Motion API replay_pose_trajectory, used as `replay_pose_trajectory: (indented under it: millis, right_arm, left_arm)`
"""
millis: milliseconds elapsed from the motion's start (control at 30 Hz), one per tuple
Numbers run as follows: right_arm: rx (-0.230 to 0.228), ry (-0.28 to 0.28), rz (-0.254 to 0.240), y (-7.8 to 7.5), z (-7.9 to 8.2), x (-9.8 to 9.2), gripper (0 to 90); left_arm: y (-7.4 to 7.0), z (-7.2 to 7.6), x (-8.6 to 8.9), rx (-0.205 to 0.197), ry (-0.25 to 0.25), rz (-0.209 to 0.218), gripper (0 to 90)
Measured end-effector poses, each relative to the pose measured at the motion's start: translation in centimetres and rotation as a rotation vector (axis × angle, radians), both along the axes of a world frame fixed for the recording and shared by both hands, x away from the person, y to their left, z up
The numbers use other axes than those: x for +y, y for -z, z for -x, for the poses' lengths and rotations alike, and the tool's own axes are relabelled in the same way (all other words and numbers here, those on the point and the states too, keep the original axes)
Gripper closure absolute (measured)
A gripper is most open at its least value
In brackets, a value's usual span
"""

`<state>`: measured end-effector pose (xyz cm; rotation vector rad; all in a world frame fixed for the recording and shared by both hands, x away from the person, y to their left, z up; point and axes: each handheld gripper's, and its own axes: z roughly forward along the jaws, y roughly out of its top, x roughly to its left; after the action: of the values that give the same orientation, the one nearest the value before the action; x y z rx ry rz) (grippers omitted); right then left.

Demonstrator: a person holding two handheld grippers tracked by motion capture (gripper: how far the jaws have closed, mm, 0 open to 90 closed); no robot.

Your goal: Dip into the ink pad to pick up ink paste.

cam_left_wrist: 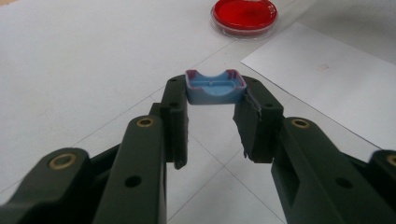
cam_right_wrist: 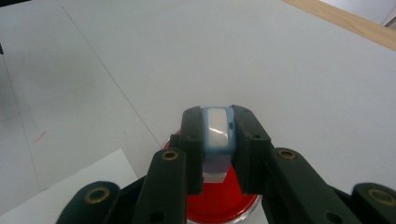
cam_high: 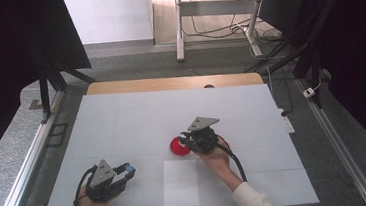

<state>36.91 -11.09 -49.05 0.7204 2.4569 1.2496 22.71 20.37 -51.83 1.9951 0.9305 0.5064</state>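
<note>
left gripper (cam_high: pixel 126 171) jaws clamped, right gripper (cam_high: pixel 184 140) jaws clamped

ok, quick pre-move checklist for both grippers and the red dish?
1. Left gripper shut on the blue cap: ok.
2. Right gripper shut on the blue-and-white piece: ok.
3. Right gripper over the red dish: ok.
4. Red dish upright on the table: ok.
5. White sheet flat, nothing on it: ok.
6. Piece touching the dish: cannot tell.

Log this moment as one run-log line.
left gripper: shut on blue cap | right gripper: shut on blue stamp, over red dish | white paper: bare
</note>
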Motion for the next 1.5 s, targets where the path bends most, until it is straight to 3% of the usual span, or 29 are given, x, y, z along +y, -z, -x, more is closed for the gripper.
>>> replay_pose_trajectory:
  millis: [467,1000,1200,1500]
  right_arm:
    - [-0.003,0.000,0.050,0.6,-0.2,0.3,75.2]
    - [-0.003,-0.004,0.055,1.0,-0.2,0.5,75.2]
    - [-0.018,-0.012,0.088,1.2,-0.1,0.5,75.6]
    - [0.004,-0.007,0.075,1.5,-0.2,0.4,75.9]
  left_arm:
    - [0.0,0.0,0.0,0.002,0.002,0.001,65.3]
    - [0.0,0.0,0.0,0.004,0.007,-0.002,65.3]
    - [0.0,0.1,0.0,0.002,0.005,-0.001,65.3]
    - [0.0,0.1,0.0,0.001,0.006,-0.003,65.3]
